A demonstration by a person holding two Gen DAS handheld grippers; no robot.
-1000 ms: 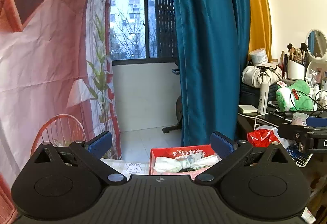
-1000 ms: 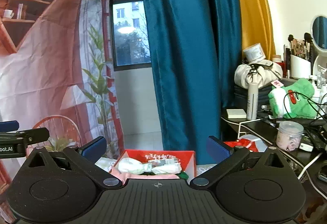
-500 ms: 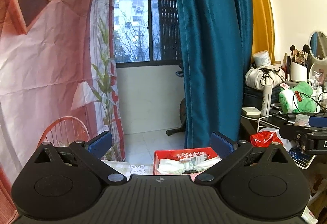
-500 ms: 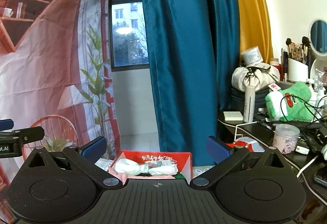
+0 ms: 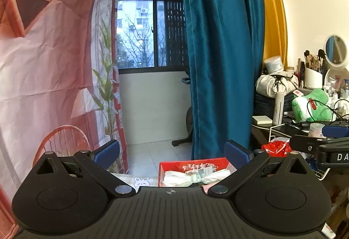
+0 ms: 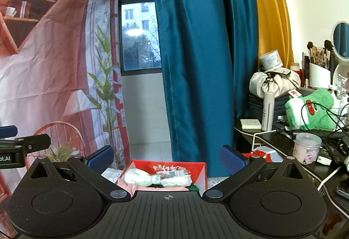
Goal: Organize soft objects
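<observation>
A red box (image 5: pixel 194 167) sits low in the left wrist view and holds a white soft bundle (image 5: pixel 176 179) tied at its middle. The red box (image 6: pixel 174 166) and the bundle (image 6: pixel 139 176) also show in the right wrist view, over pink cloth (image 6: pixel 128 187). My left gripper (image 5: pixel 172 151) is open and empty, held above and short of the box. My right gripper (image 6: pixel 166 155) is open and empty, also held above the box. The right gripper's finger shows at the right edge of the left wrist view (image 5: pixel 322 145).
A teal curtain (image 6: pixel 202 53) hangs behind the box. A cluttered dark desk (image 6: pixel 283 140) stands at the right with a green plush (image 6: pixel 314 112), a spray bottle (image 6: pixel 267 111) and a clear jar (image 6: pixel 306 147). A printed backdrop (image 5: pixel 50 69) hangs at the left. A bunny-print cloth (image 5: pixel 139 181) lies under the box.
Both grippers have tilted up and drawn slightly back, so the box sits lower in both views. Both stay open and empty.
</observation>
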